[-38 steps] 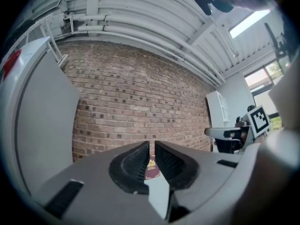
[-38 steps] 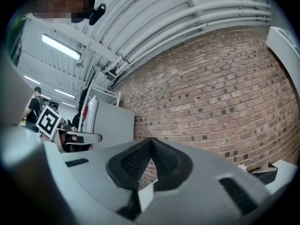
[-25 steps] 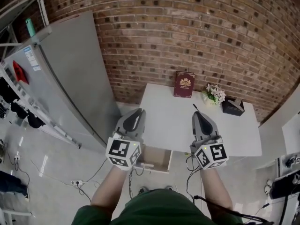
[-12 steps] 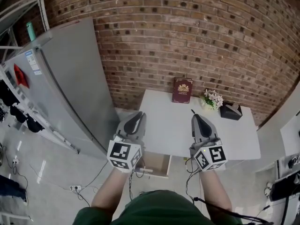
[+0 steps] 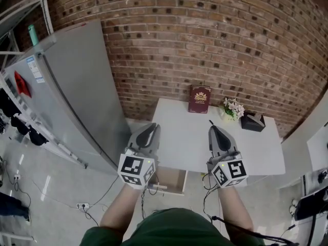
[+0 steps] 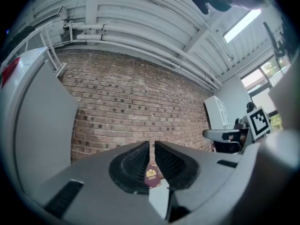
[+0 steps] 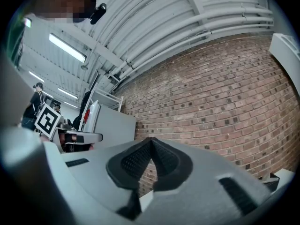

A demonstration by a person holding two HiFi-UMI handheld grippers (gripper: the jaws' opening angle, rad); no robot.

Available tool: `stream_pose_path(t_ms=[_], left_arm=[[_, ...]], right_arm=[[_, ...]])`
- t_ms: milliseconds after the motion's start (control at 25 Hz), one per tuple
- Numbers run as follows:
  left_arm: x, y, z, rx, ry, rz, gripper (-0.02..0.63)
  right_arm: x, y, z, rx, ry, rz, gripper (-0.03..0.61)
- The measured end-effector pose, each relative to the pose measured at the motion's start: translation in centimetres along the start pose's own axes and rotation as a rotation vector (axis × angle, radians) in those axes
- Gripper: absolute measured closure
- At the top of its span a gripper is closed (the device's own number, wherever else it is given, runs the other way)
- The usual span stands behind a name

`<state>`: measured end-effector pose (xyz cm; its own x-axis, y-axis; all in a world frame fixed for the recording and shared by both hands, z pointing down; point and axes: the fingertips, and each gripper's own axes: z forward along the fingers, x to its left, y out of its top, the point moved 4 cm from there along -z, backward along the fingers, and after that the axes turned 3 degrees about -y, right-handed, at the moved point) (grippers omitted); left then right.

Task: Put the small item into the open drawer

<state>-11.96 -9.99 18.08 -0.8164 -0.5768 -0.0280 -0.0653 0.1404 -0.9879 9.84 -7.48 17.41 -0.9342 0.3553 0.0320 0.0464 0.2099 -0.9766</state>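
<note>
A white table (image 5: 256,152) stands against the brick wall. At its back edge lie a maroon booklet with a gold emblem (image 5: 200,99), a small bunch of white flowers (image 5: 233,107) and a black box (image 5: 253,121). An open drawer (image 5: 170,180) sticks out under the table's front left corner. My left gripper (image 5: 152,126) hovers over the table's left edge, shut and empty. My right gripper (image 5: 211,129) hangs over the table's front middle, shut and empty. In the left gripper view the booklet (image 6: 152,178) shows beyond the closed jaws (image 6: 152,144). The right gripper's (image 7: 151,139) jaws meet at their tips.
A tall grey cabinet (image 5: 77,86) stands close to the table's left side. The brick wall (image 5: 215,40) runs behind the table. Cables and a power strip (image 5: 82,205) lie on the floor at the left.
The head view has shifted slightly, so the table sits a little higher in the picture. Both grippers hold about the same place over the table front and stay shut.
</note>
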Motion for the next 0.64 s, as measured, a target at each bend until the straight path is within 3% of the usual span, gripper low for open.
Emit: stream_pose_path(t_ms=[640], left_arm=[[0.51,-0.55,0.95,0.010,0.002,0.004,0.580]], right_arm=[[-0.44,-0.51,0.99,0.006,0.007,-0.002,0.578]])
